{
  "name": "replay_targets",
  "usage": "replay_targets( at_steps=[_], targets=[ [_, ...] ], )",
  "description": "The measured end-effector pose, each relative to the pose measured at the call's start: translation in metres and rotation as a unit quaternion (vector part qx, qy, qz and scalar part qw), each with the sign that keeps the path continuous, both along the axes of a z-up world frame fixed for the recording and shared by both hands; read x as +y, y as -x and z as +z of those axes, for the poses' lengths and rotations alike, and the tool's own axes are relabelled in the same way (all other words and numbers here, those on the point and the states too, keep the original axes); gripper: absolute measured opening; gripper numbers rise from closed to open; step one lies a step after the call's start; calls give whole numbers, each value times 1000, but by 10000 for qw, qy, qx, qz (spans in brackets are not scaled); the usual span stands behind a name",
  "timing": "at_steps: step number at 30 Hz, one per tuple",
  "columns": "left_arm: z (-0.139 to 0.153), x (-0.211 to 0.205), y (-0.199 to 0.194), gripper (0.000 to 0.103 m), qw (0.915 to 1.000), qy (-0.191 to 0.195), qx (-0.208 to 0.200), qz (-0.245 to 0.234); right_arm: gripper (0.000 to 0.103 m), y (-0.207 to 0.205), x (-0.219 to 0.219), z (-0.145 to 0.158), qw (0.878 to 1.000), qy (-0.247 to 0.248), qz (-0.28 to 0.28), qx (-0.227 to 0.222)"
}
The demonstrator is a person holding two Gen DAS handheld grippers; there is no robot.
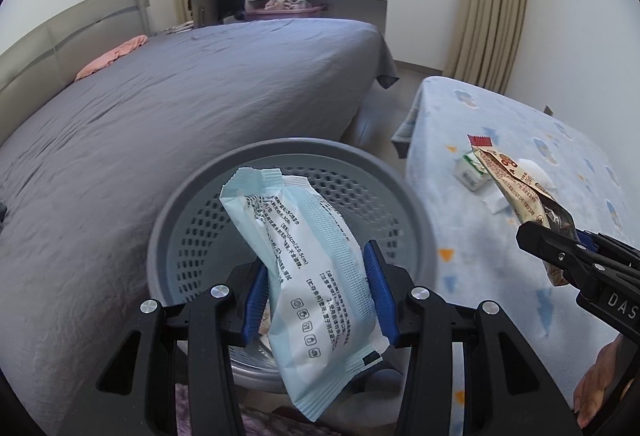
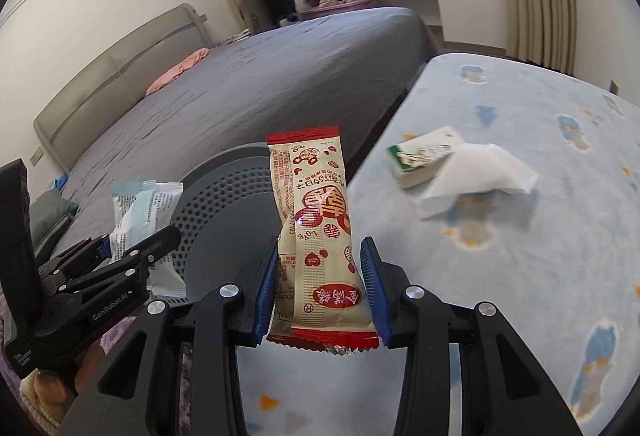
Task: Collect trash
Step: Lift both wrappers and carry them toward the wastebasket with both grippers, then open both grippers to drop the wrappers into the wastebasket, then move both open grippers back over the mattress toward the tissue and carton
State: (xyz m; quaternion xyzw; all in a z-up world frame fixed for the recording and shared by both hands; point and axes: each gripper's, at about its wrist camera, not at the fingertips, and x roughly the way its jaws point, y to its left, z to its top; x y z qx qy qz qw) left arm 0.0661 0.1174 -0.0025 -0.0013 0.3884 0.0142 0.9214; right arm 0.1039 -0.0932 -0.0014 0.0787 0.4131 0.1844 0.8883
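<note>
Bedroom floor holds the perforated grey bin [image 1: 192,220], directly beneath the left gripper [image 1: 316,296] pinching a pale-blue wipes packet [image 1: 304,256] lengthwise; right gripper [image 2: 320,288], probably alongside, pinches a red snack wrapper [image 2: 316,236].

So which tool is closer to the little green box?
Right. The right tool holds its red wrapper over the table edge near the green box; the left tool is over the bin.

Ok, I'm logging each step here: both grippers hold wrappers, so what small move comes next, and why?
Probably open the left gripper: its pale blue packet already hangs over the grey perforated bin, so it should drop inside. The right gripper with the red-and-cream wrapper sits beside the bin, over the blue table cover.
</note>
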Motion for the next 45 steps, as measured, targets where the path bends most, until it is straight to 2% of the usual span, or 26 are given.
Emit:
replay_targets(
  at_steps=[10, 15, 18, 20, 22, 23, 24, 27, 41, 45],
  targets=[
    [-15, 43, -22, 45, 9996, -12, 97, 271, 39, -36, 68, -8, 9983, 117, 559, 130],
    [-18, 54, -31, 45, 9992, 3, 110, 375, 39, -47, 88, -10, 9973, 128, 708, 154],
    [-19, 58, -31, 46, 9990, 15, 98, 438, 39, -55, 94, -11, 9970, 119, 752, 162],
    [-20, 61, -31, 53, 9987, 11, 81, 493, 42, -58, 97, -12, 9967, 133, 786, 173],
    [-20, 63, -31, 62, 9984, 0, 57, 556, 54, -59, 98, -13, 9967, 167, 772, 157],
    [-20, 65, -31, 63, 9983, 3, 51, 577, 59, -59, 98, -13, 9970, 170, 746, 126],
    [-21, 66, -31, 65, 9982, 3, 52, 598, 61, -59, 97, -13, 9972, 166, 723, 107],
    [-21, 68, -30, 70, 9977, 13, 67, 674, 61, -58, 96, -15, 9973, 164, 700, 139],
    [-22, 70, -20, 77, 9968, 22, 91, 794, 61, -46, 91, -14, 9976, 166, 656, 134],
    [-20, 72, -14, 82, 9967, 12, 56, 805, 61, -43, 90, -13, 9978, 174, 634, 128]
  ],
)
